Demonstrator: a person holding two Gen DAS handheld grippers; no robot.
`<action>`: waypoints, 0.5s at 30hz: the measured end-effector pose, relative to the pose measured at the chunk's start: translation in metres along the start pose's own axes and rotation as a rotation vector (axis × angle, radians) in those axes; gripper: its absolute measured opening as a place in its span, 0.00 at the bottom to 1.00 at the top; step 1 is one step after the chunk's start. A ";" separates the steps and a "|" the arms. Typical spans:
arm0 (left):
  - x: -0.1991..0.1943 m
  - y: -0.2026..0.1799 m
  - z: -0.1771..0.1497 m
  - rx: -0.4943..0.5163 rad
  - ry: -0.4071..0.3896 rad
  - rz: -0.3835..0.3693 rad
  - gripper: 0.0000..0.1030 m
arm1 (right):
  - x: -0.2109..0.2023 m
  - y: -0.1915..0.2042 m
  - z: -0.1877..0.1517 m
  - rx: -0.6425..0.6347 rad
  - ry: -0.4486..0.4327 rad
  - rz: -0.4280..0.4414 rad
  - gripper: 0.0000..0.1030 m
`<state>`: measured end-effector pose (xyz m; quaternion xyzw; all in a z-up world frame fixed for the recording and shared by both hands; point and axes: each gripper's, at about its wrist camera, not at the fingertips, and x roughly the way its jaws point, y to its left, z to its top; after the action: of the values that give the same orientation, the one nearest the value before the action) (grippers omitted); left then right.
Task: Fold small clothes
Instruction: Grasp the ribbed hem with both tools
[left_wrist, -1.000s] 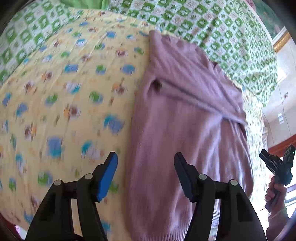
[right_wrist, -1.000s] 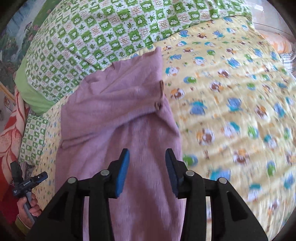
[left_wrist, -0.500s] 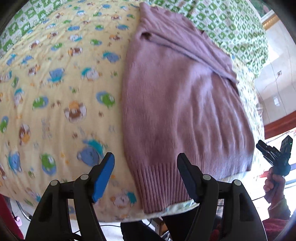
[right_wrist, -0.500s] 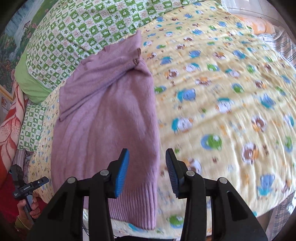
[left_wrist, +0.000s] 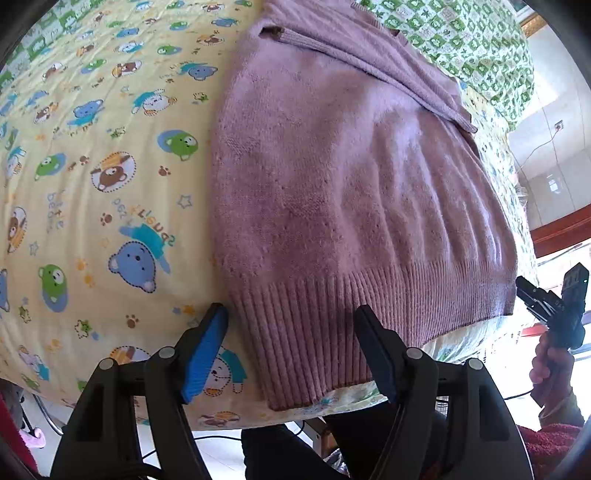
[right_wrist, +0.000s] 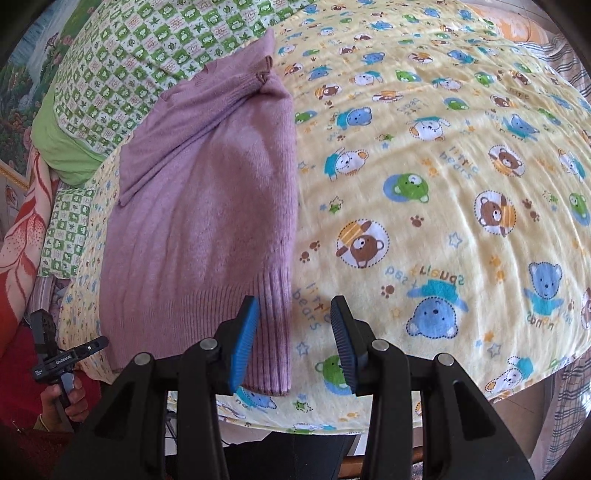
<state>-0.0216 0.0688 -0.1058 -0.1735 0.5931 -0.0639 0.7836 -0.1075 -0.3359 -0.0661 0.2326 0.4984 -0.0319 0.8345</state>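
Purple knit sweater (left_wrist: 351, 192) lies flat on bear-print quilt (left_wrist: 92, 184), hem at near edge. Left gripper (left_wrist: 290, 343) & right gripper (right_wrist: 295, 330) — both open, empty. Soft, limp, prob. light — take hold at ribbed hem (left_wrist: 314, 332) corners.

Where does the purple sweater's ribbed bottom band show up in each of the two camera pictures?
Left wrist view: the ribbed hem runs along the lower middle, between the open left gripper fingers.
Right wrist view: the hem sits lower centre-left, by the open right gripper.
Shared landmark: the yellow bear-print blanket.
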 end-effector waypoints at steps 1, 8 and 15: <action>0.001 0.000 0.000 -0.003 0.000 -0.004 0.72 | 0.002 0.001 0.000 0.000 0.005 0.006 0.41; 0.002 0.004 -0.001 -0.036 -0.027 -0.037 0.72 | 0.012 0.007 -0.002 0.010 0.031 0.039 0.41; 0.005 -0.002 -0.005 0.001 -0.032 -0.024 0.60 | 0.021 0.011 -0.005 0.020 0.050 0.098 0.41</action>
<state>-0.0252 0.0644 -0.1107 -0.1812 0.5783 -0.0709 0.7923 -0.0975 -0.3206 -0.0820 0.2659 0.5068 0.0100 0.8200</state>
